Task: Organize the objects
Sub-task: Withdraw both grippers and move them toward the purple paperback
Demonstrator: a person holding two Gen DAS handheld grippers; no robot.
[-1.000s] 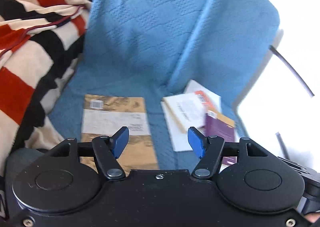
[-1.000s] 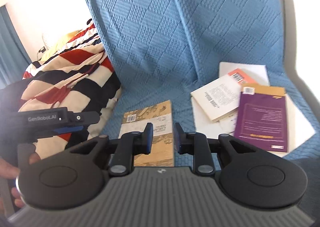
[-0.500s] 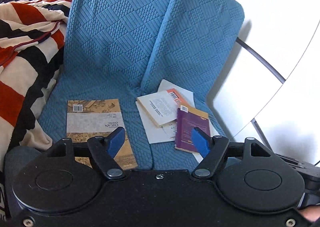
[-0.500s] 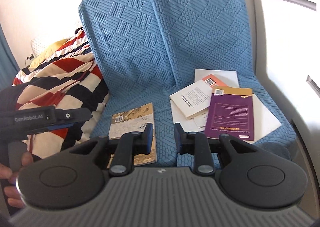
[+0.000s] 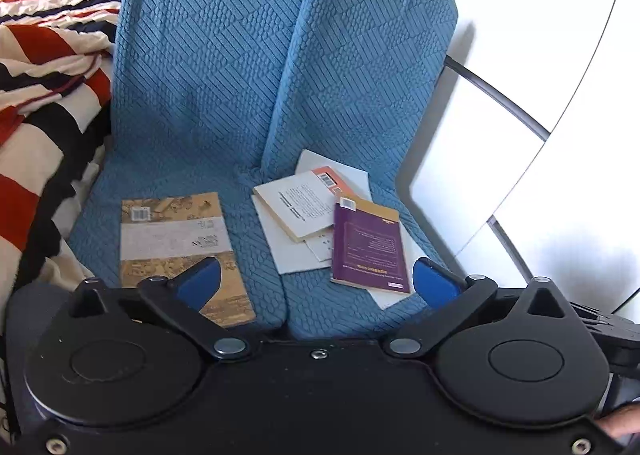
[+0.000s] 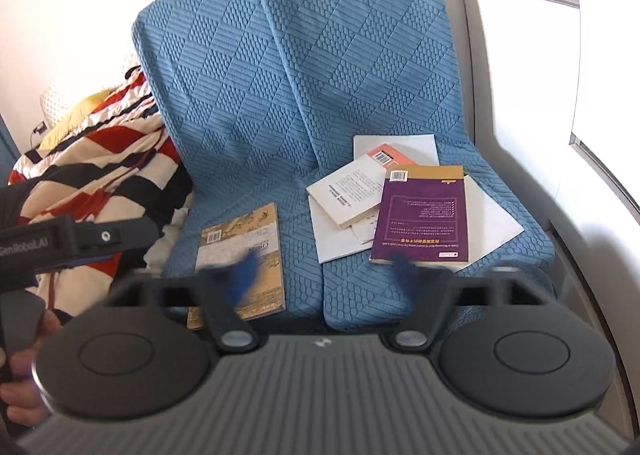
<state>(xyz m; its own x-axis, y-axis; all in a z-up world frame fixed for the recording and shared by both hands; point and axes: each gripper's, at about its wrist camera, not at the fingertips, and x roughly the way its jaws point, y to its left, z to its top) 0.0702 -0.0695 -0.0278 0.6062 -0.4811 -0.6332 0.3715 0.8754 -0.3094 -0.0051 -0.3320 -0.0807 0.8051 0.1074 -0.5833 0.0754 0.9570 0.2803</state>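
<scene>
Blue quilted seat cushions (image 5: 192, 103) carry our books: a tan illustrated paperback (image 5: 176, 239) at nine o'clock, a purple paperback (image 6: 424, 211) atop loose pale ones at three. Our left gripper (image 5: 316, 279) and right gripper (image 6: 324, 275) are opening, empty. Light, bendable, slick covers; we'd pinch an overhanging edge.

The blue chair cover (image 5: 208, 67) is a thick quilted cloth with a raised, matt weave, the striped blanket (image 5: 36, 103) a soft crumpled cloth, the books' paper covers, purple (image 6: 424, 215) and tan (image 5: 176, 243), smooth with slight sheen, and the gripper bodies (image 5: 320, 395) matt black plastic.
</scene>
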